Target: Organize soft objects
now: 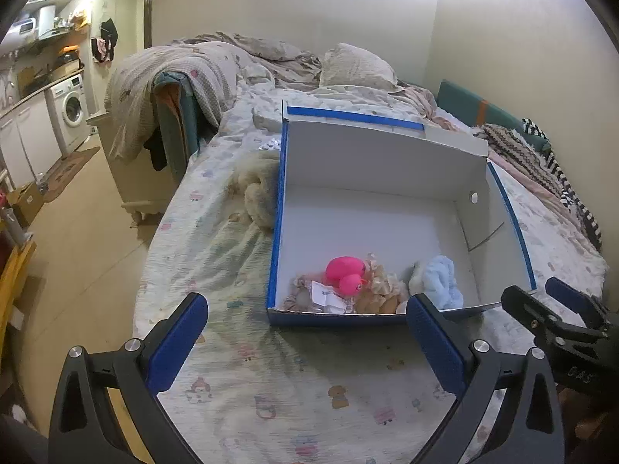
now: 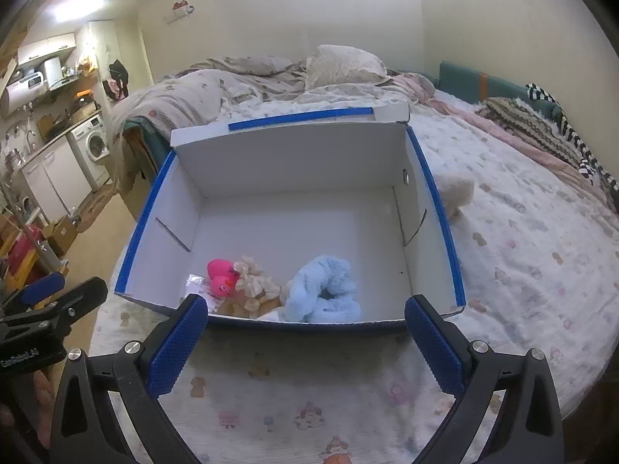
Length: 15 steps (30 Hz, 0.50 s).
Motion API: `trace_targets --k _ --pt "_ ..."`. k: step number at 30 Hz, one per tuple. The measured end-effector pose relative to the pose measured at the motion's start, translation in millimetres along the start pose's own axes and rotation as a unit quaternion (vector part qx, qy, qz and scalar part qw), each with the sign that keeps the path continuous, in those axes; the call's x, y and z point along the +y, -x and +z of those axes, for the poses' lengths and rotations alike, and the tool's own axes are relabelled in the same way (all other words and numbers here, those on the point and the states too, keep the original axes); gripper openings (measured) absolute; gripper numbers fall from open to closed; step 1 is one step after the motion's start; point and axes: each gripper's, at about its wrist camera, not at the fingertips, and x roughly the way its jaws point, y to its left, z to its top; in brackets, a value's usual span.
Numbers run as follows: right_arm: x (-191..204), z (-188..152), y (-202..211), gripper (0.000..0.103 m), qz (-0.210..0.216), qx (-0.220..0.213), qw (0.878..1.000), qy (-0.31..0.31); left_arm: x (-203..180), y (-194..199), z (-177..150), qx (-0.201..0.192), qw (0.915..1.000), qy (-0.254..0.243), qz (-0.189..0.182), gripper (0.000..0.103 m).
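Observation:
A white cardboard box with blue edges point(image 1: 371, 154) point(image 2: 286, 154) stands open on the bed. Inside, near its front wall, lie a pink rubber duck point(image 1: 345, 272) point(image 2: 221, 276), a beige frilly soft toy point(image 1: 381, 290) point(image 2: 255, 282) and a light blue fluffy scrunchie point(image 1: 439, 280) point(image 2: 325, 290). A cream plush point(image 1: 257, 189) lies on the bed left of the box; a cream plush point(image 2: 458, 189) also shows right of the box in the right wrist view. My left gripper point(image 1: 305, 344) is open and empty in front of the box. My right gripper point(image 2: 305, 344) is open and empty at the box's front wall.
The bed sheet point(image 1: 271, 386) has a cartoon print. Rumpled blankets and a pillow point(image 1: 356, 65) lie at the bed's far end. Striped and knitted cloths point(image 2: 541, 131) lie along the right wall. The floor point(image 1: 77, 251) and a washing machine point(image 1: 71, 106) are at the left.

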Motion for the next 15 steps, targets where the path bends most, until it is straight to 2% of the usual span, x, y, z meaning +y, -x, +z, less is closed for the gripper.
trace_targets --k 15 --pt "-2.6 1.0 -0.6 0.103 -0.003 -0.001 1.000 -0.003 -4.6 4.4 1.2 -0.006 1.0000 -0.005 0.000 0.102"
